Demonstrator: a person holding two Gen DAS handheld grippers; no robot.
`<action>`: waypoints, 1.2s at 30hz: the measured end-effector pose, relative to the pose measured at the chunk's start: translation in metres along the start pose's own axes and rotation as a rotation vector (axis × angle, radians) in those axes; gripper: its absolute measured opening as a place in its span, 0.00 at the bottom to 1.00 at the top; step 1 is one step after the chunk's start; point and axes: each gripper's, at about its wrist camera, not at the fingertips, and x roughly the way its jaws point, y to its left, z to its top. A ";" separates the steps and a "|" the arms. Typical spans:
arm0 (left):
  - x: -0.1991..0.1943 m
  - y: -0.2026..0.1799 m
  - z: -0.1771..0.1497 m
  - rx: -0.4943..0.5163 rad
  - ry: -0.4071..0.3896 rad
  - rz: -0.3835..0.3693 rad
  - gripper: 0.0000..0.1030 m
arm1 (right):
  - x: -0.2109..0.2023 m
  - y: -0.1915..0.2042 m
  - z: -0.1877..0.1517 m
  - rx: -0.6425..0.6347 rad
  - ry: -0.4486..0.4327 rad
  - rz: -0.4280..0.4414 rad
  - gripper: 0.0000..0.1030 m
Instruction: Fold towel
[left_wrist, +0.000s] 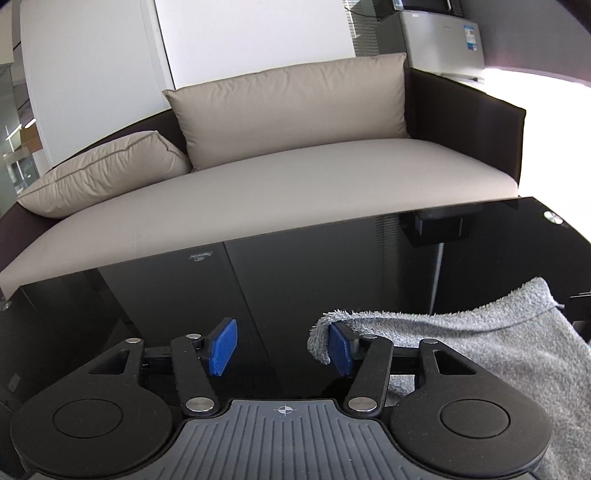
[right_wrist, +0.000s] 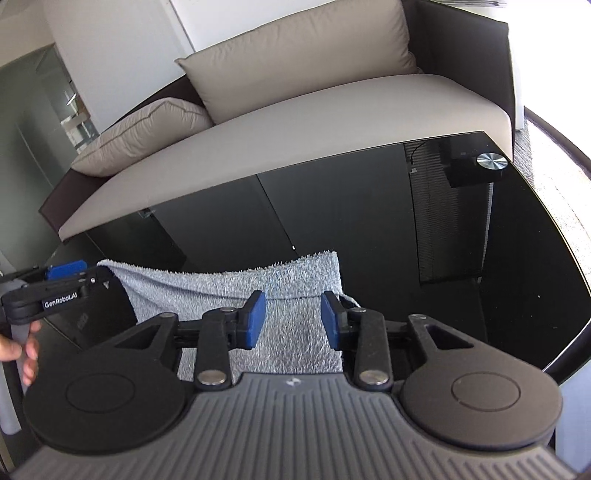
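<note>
Looking past my left gripper (left_wrist: 280, 347), I see its fingers spread with nothing pinched, yet a corner of the grey towel (left_wrist: 480, 347) is draped over the right-hand pad (left_wrist: 341, 352). That is my main worry: if I pull this hand away, the loops may snag on the pad and drag the corner back off the fold. My right gripper (right_wrist: 293, 321) also stands parted, the pads on either side of the towel's far edge without pressing it, as far as I can judge. The towel lies near the front edge of the black glass table (right_wrist: 480, 240), towards its middle, with a sofa (left_wrist: 258, 184) beyond the far edge. Glass gives terry little grip, so any sideways brush from either gripper could slide the whole stack and skew the edges. Lifting straight up before withdrawing seems safest.
</note>
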 end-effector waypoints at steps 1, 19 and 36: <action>-0.002 0.001 -0.002 -0.002 0.004 0.004 0.54 | -0.001 0.002 -0.002 -0.012 0.003 -0.001 0.34; -0.019 -0.005 -0.016 0.062 -0.042 0.021 0.98 | 0.014 0.005 -0.003 -0.094 -0.031 -0.091 0.35; -0.011 0.018 -0.019 0.030 -0.013 0.049 0.99 | 0.034 0.020 -0.004 -0.146 0.018 -0.089 0.35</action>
